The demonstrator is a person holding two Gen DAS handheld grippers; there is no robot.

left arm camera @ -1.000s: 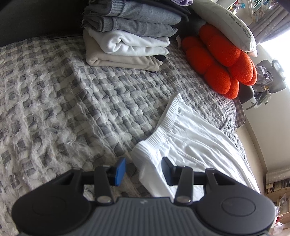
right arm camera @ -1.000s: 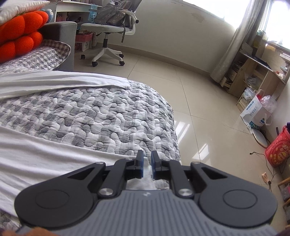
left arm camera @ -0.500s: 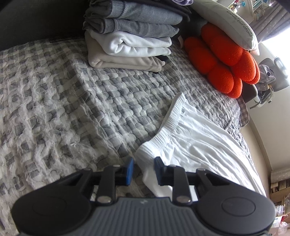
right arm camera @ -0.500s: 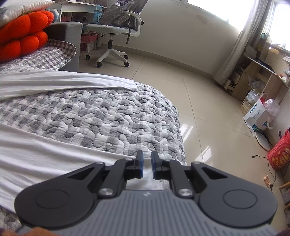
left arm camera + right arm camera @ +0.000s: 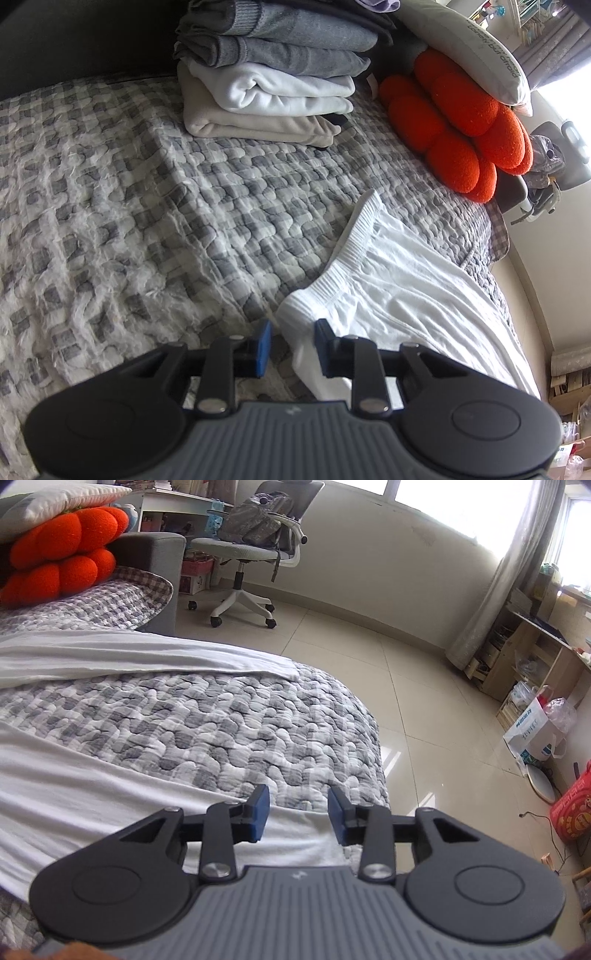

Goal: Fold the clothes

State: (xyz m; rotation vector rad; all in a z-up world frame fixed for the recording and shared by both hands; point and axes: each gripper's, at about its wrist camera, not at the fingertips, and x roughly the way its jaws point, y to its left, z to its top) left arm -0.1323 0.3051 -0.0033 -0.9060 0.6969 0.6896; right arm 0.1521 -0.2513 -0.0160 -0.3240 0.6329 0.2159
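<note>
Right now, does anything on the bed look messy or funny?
Only the white pants: they lie unfolded and wrinkled across the checked quilt, waistband crooked, while the other clothes sit in a folded stack.

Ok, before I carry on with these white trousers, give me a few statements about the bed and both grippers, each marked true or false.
1. The left gripper has the waistband corner of the white trousers between its fingers. True.
2. The right gripper is clamped shut on cloth. False: its jaws have just been opening and stand apart, with the white cloth lying below them.
3. A stack of folded clothes sits on the checked quilt. True.
4. The orange cushion lies on the floor. False: it rests on the bed under a pillow.
5. The office chair is empty. False: a backpack sits on it.
</note>
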